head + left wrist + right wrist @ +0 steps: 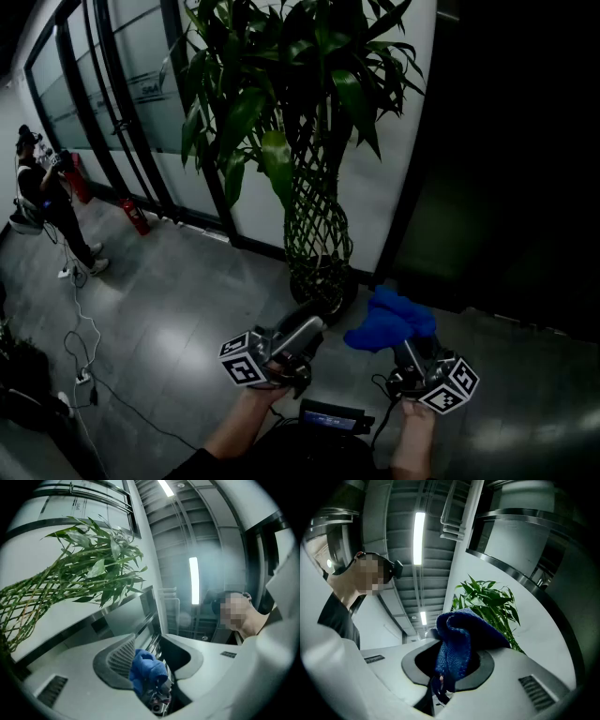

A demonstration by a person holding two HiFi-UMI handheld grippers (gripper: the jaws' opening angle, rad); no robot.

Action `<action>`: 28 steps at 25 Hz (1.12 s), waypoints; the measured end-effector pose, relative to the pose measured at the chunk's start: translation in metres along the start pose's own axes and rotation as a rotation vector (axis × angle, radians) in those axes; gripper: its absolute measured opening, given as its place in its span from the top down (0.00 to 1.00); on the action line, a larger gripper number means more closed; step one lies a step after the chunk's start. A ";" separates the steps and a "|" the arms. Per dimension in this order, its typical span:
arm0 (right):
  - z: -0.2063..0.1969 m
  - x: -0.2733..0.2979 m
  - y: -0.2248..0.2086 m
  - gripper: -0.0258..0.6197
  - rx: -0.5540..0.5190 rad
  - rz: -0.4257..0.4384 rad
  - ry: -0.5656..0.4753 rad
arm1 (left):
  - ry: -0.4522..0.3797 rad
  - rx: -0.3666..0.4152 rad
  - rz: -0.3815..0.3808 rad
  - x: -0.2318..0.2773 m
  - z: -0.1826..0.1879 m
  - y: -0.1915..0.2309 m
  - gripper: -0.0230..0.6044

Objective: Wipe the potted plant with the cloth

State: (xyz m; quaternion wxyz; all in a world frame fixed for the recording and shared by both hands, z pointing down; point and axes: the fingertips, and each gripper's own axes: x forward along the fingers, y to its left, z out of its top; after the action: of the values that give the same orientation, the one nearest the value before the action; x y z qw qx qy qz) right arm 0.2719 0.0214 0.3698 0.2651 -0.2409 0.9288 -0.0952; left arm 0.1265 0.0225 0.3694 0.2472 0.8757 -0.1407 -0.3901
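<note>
The potted plant (281, 94) has broad green leaves over a lattice of braided stems, and stands in a dark pot (323, 286) by the white wall. My right gripper (411, 352) is shut on a blue cloth (389, 319), held low to the right of the pot. In the right gripper view the cloth (457, 644) bulges out of the jaws of the right gripper (450, 656), with the plant (487, 599) behind. My left gripper (314, 328) is shut and holds nothing, just below the pot. Its own view shows the plant (89, 573) and the cloth (145, 667) beyond its jaws.
Grey tiled floor runs left along a glass wall (112, 84). A person (37, 187) stands at the far left near red fire extinguishers (136, 216). Cables (80, 347) trail over the floor at the left. A dark doorway fills the right side.
</note>
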 end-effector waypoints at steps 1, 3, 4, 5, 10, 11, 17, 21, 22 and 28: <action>0.006 0.000 -0.008 0.85 -0.005 0.001 -0.005 | 0.010 0.007 0.000 0.010 0.000 0.005 0.70; 0.018 0.002 -0.025 0.85 -0.013 0.005 -0.014 | 0.024 0.024 -0.004 0.031 0.001 0.013 0.70; 0.024 0.004 -0.033 0.85 -0.017 0.010 -0.018 | 0.027 0.035 -0.008 0.041 0.003 0.017 0.70; 0.030 0.007 -0.040 0.85 -0.020 0.018 -0.023 | 0.029 0.049 -0.012 0.051 0.006 0.020 0.70; 0.062 0.031 -0.050 0.85 -0.070 0.078 -0.043 | 0.027 0.131 -0.041 0.092 0.032 0.024 0.70; 0.069 0.036 -0.051 0.85 -0.088 0.086 -0.045 | 0.019 0.146 -0.050 0.100 0.039 0.024 0.70; 0.098 0.078 -0.061 0.85 -0.221 0.115 -0.053 | -0.023 0.254 -0.108 0.143 0.092 0.041 0.65; 0.111 0.116 -0.070 0.85 -0.297 0.102 -0.056 | -0.004 0.298 -0.114 0.172 0.126 0.061 0.58; 0.115 0.127 -0.073 0.85 -0.312 0.095 -0.059 | 0.001 0.300 -0.117 0.179 0.135 0.067 0.58; 0.150 0.178 -0.067 0.85 -0.452 0.057 -0.089 | 0.011 0.266 -0.158 0.214 0.173 0.079 0.50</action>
State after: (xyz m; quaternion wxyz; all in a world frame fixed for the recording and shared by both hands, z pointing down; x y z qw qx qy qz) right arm 0.2468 -0.1331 0.1840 0.2477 -0.2716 0.9203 0.1337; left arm 0.1327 -0.1938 0.1819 0.0984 0.9111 -0.1205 -0.3816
